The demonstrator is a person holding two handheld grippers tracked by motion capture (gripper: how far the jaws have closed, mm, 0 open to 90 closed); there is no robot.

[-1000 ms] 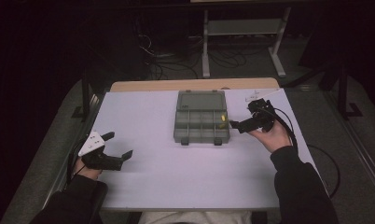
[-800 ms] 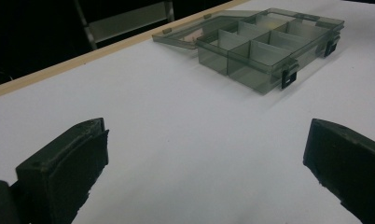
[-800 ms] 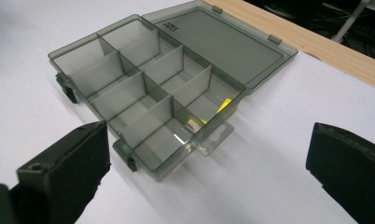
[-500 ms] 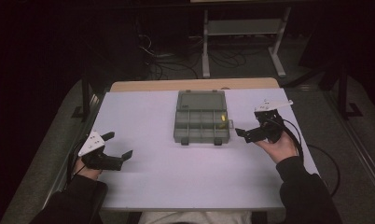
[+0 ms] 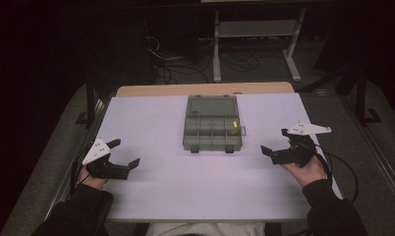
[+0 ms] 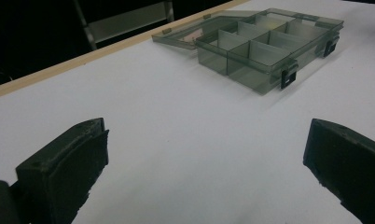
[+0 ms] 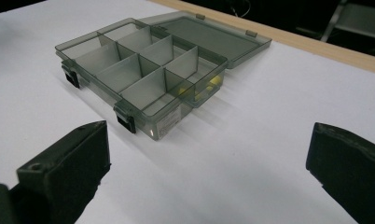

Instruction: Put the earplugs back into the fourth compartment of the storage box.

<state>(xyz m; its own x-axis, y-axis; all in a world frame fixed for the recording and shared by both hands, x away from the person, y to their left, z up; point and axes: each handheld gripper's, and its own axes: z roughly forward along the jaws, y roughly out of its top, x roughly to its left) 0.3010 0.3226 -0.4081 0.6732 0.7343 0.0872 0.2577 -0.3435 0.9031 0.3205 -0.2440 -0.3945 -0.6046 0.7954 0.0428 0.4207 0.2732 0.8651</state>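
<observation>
One compartment box (image 5: 213,124), lid open, on table (image 5: 185,196); one yellow piece (image 5: 233,125) inside. Left hand-held gripper (image 5: 126,156), right hand-held gripper (image 5: 275,141): both released, empty.

This looks like a lab or test room set up for recording, not a home. The white surface (image 5: 195,187) lies over a wooden board whose bare strip shows along the far edge. Beyond that edge, on a dark floor, loose cables (image 5: 185,64) trail around the feet of a grey metal stand (image 5: 254,34). Black frame posts (image 5: 90,98) rise by the left and right edges, and the surroundings are unlit.
</observation>
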